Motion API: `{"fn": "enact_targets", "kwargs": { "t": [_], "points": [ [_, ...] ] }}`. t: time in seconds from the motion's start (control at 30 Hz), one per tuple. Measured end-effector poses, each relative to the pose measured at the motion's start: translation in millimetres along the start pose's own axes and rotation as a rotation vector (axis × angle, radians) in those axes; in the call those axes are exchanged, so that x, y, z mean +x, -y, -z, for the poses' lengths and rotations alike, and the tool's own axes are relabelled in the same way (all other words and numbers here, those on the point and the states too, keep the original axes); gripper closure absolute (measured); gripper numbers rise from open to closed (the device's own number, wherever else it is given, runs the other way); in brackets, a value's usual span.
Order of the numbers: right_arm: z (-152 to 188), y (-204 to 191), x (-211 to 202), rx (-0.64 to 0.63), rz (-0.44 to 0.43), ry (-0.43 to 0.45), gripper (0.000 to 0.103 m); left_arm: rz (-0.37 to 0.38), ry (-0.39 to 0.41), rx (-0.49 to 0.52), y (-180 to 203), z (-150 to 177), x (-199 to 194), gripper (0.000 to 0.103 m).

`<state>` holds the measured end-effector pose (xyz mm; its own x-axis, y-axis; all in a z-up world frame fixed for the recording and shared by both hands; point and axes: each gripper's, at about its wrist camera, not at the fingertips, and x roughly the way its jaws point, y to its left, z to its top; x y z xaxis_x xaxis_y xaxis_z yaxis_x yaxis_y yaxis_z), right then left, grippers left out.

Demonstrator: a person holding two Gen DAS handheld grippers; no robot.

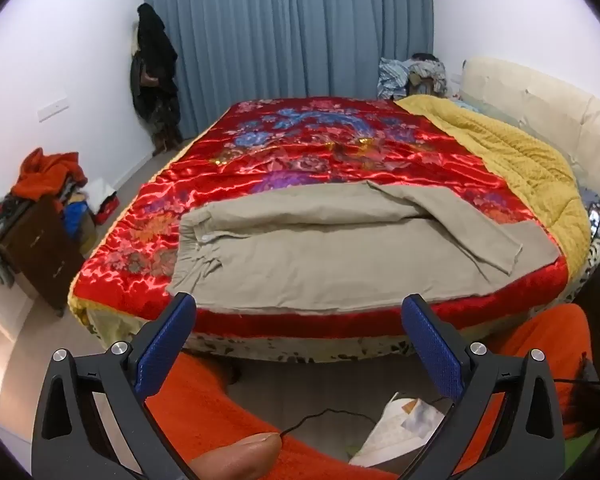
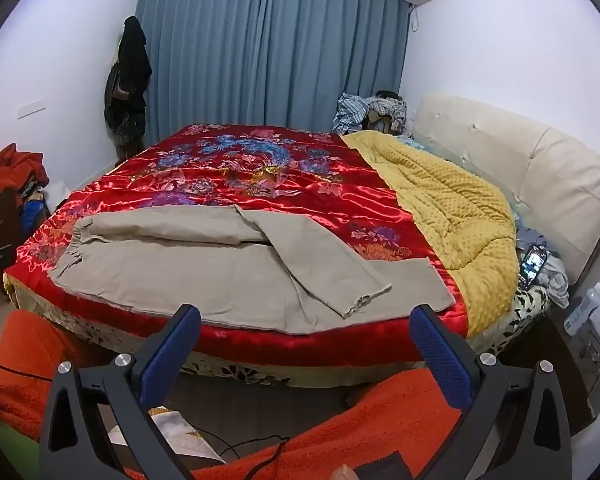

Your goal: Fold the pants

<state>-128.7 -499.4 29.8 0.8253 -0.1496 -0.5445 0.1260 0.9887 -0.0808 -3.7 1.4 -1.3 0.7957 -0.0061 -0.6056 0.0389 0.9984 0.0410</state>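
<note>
Both grippers, left gripper point(image 1: 298, 318) and right gripper point(image 2: 306, 330), hover wide-fingered and empty before the khaki pants point(image 2: 220, 272), spread flat on the bed's red satin quilt point(image 2: 204, 184) for folding.

Khaki pants point(image 1: 340, 256) point(image 2: 228, 268) flat on bed's near edge, waistband left, 1 leg folded diagonally across.

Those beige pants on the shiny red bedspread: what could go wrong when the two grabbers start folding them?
Both grippers, left and right, are open, short of the bed.

1. The pants lie on a glossy red bedspread; they may slide when pulled.
2. One leg lies crooked across the other, so folding now may trap wrinkles.
3. The pants' near edge runs close to the bed's front edge, so a tug toward the person could drag them off.
</note>
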Motion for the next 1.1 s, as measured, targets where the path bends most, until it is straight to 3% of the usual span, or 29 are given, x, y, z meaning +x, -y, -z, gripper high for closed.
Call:
{"fn": "enact_targets", "kwargs": {
  "t": [0.3, 1.1],
  "points": [
    [4, -2, 1, -0.019, -0.024, -0.027, 0.000, -0.001, -0.042, 0.013, 6, -3, 5, 0.001],
    [2, -5, 7, -0.023, -0.026, -0.044, 0.000, -0.006, -0.044, 0.028, 7, -2, 9, 0.001]
  ]
}}
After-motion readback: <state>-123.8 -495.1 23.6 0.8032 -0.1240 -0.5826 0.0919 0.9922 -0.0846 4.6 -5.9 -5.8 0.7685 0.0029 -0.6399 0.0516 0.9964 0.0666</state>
